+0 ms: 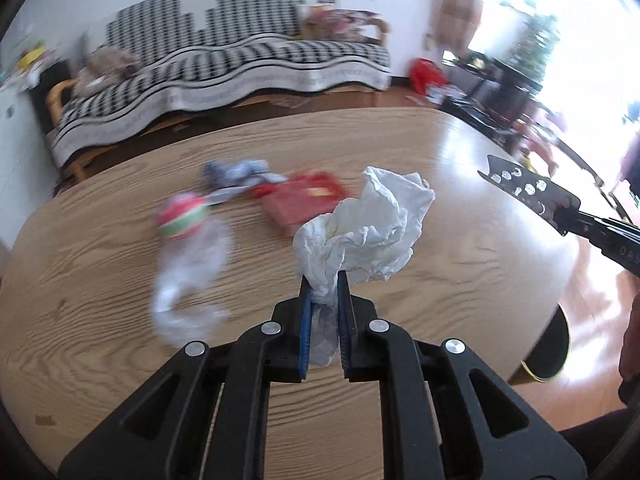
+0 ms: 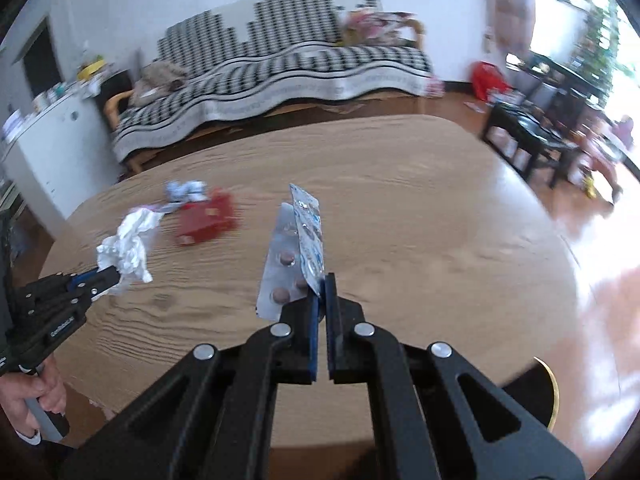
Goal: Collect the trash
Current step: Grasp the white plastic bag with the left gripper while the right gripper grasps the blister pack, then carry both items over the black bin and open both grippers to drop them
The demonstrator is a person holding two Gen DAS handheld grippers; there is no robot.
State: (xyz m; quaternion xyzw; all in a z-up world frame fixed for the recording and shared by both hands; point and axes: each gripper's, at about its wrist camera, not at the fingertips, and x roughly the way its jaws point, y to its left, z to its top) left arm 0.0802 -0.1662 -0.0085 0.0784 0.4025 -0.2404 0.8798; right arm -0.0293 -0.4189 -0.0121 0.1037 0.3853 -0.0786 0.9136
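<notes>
While both tools are lifting trash off the desk [image 1: 460, 152]:
Left tool [image 1: 324, 284]: is squeezing the white tissue [image 1: 368, 228], keeping it up.
Right tool [image 2: 322, 284]: is pinching the pill pack [image 2: 296, 248] by its edge.
Red box [image 1: 304, 200]: is waiting on the desk.

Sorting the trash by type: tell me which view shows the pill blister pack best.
Right wrist view: the blister pack stands close up in the shut right gripper, pills visible. The left wrist view shows it only small and dark against window glare.
</notes>
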